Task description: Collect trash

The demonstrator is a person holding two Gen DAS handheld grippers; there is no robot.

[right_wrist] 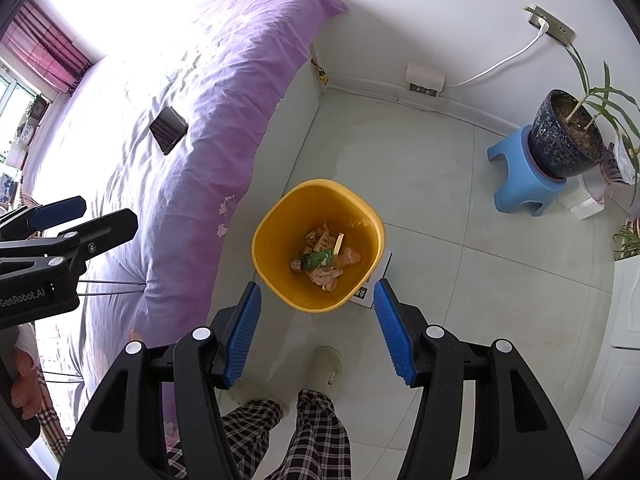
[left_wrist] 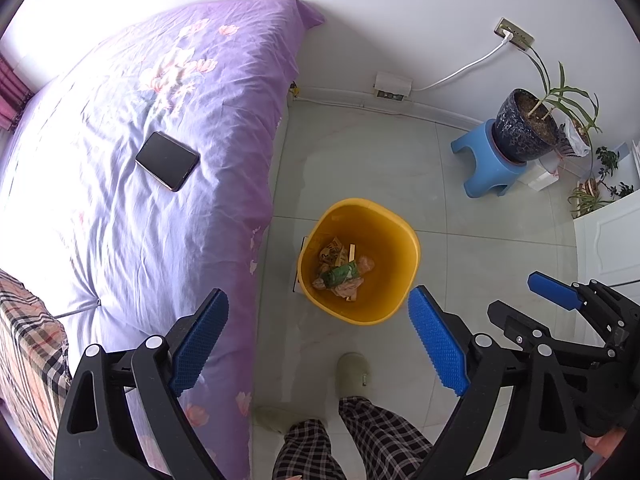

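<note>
A yellow bin [left_wrist: 386,226] [right_wrist: 298,208] stands on the tiled floor beside the bed. Crumpled wrappers and scraps of trash [left_wrist: 342,272] [right_wrist: 324,262] lie at its bottom, a green packet among them. My left gripper [left_wrist: 318,340] hangs high above the bin's near edge, pointing steeply down, open, with nothing between its blue pads. My right gripper [right_wrist: 318,334] hangs likewise over the bin's near rim, open and empty. Each gripper shows at the edge of the other's view: the right gripper [left_wrist: 532,300] and the left gripper [right_wrist: 92,216].
A bed with a purple floral cover [left_wrist: 160,80] fills the left; a dark phone [left_wrist: 167,160] [right_wrist: 168,130] lies on it. A potted plant [left_wrist: 524,124] sits on a blue stool [left_wrist: 480,168] at the back right. A person's plaid legs and slipper [left_wrist: 352,372] stand below. White cabinet door [left_wrist: 608,236] on the right.
</note>
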